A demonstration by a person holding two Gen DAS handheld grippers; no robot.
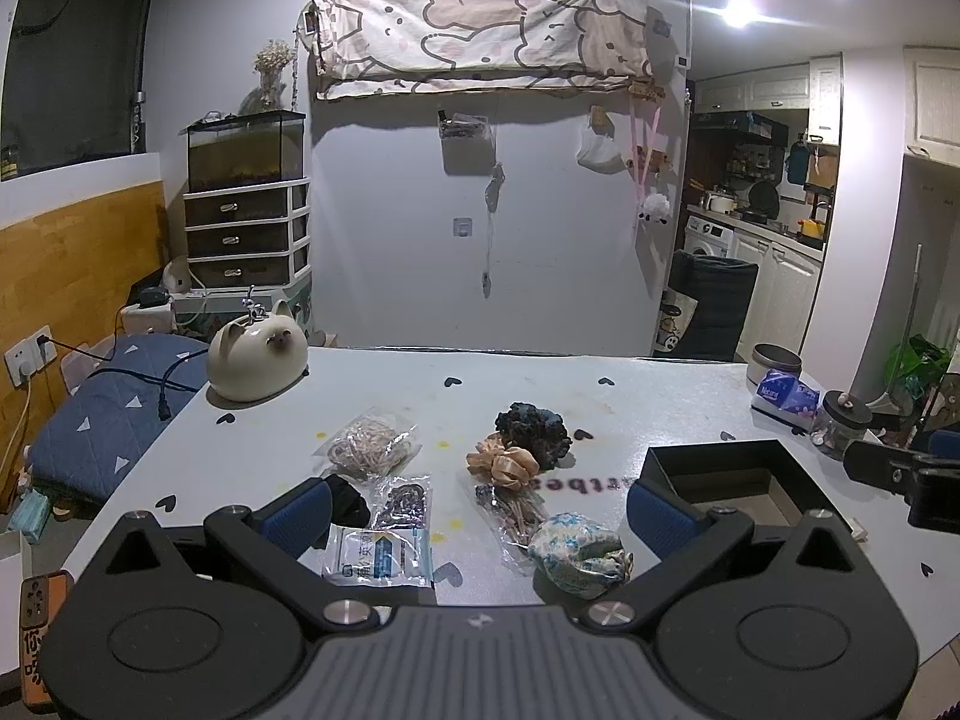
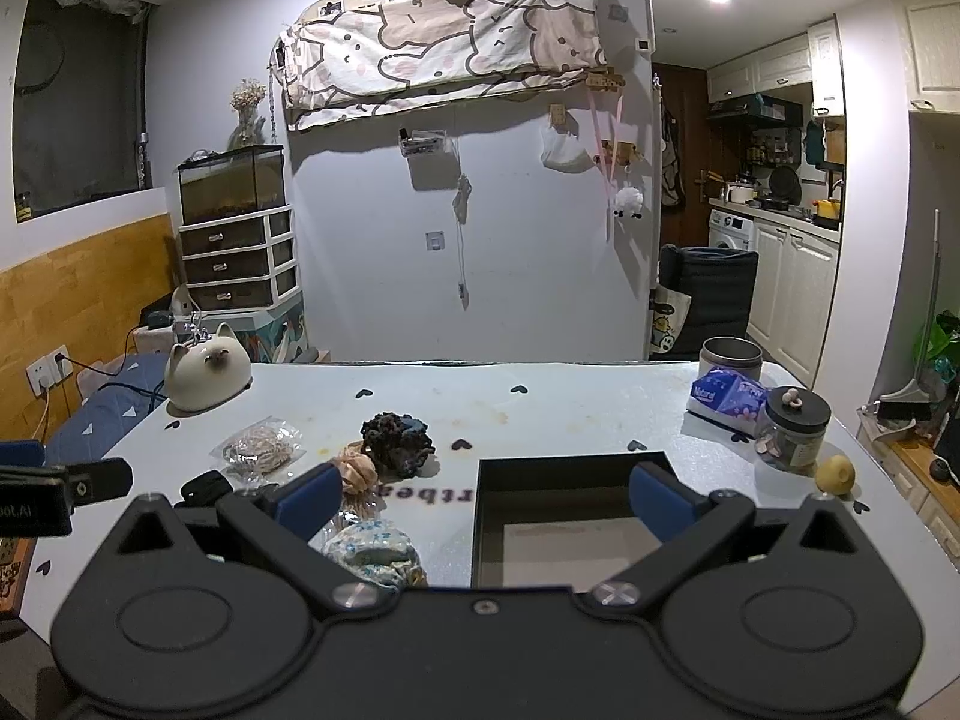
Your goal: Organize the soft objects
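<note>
Soft items lie on the pale table [image 1: 600, 414]: a dark scrunchie [image 1: 533, 427] [image 2: 397, 437], a peach scrunchie [image 1: 504, 461] [image 2: 355, 471], a blue floral scrunchie [image 1: 577, 553] [image 2: 373, 552], a bag of beige hair ties [image 1: 369, 443] [image 2: 259, 445], a bag of purple ties [image 1: 403, 501], a bag of pink ties [image 1: 521, 510], a white packet [image 1: 379, 557] and a black item [image 1: 349, 501]. A black open box [image 1: 729, 477] [image 2: 570, 516] sits to their right. My left gripper [image 1: 480, 515] is open above the bags. My right gripper [image 2: 483, 501] is open over the box's near left part.
A cream cat-shaped pot [image 1: 257, 360] stands at the table's far left. At the far right are a metal tin [image 2: 731, 359], a blue tissue pack [image 2: 727, 397], a lidded glass jar [image 2: 793, 427] and a small yellow round thing [image 2: 835, 474]. A blue cushion [image 1: 102, 414] lies left of the table.
</note>
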